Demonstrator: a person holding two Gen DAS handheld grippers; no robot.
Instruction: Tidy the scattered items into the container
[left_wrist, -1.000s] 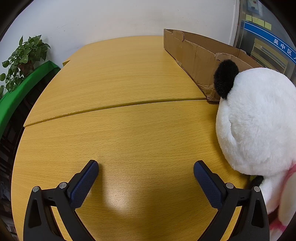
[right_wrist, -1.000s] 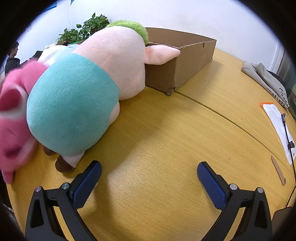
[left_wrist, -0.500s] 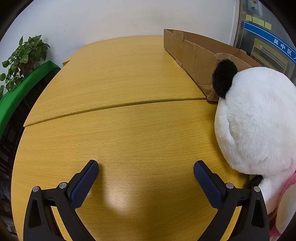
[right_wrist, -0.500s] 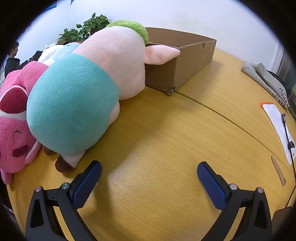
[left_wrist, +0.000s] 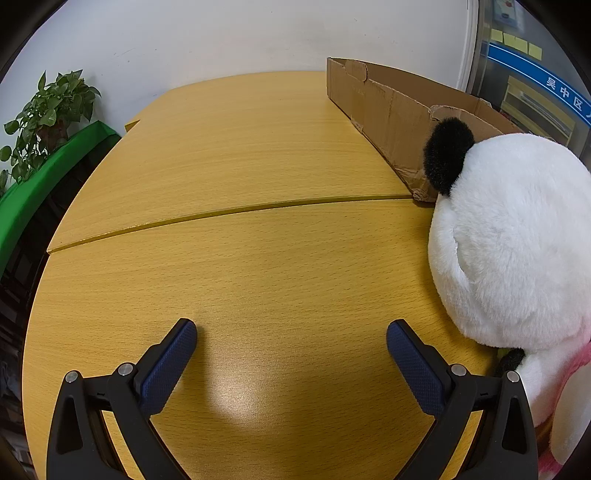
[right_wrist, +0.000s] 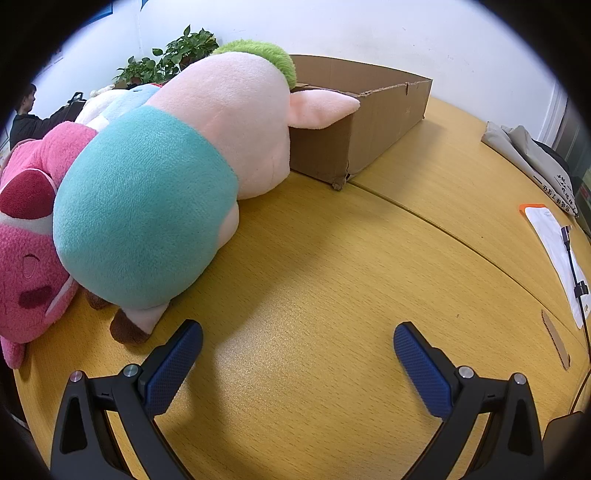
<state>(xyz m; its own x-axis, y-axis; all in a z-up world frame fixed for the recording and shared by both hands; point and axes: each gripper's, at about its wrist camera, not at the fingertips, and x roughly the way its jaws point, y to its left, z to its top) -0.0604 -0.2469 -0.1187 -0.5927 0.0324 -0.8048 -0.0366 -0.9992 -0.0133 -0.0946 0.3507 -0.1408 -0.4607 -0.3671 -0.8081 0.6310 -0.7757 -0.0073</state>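
A shallow cardboard box (left_wrist: 384, 107) stands on the yellow wooden table (left_wrist: 240, 266), also in the right wrist view (right_wrist: 373, 114). A white panda plush (left_wrist: 517, 240) with a black ear lies in front of it, right of my left gripper (left_wrist: 291, 332), which is open and empty above the table. In the right wrist view a pig plush (right_wrist: 177, 173) in teal shorts with green hair lies with its head against the box. A pink bear plush (right_wrist: 26, 243) lies left of it. My right gripper (right_wrist: 298, 334) is open and empty, just right of the pig's feet.
Potted plants (left_wrist: 40, 118) and a green ledge (left_wrist: 44, 173) stand past the table's left edge. A grey cloth bag (right_wrist: 532, 158), a white sheet with a cable (right_wrist: 557, 251) and a cardboard scrap (right_wrist: 554, 343) lie at the right. A person (right_wrist: 26, 118) is far left.
The pink bear plush has settled lower and further into view beside the pig. The panda has shifted slightly left. Both grippers have stayed in place and open.
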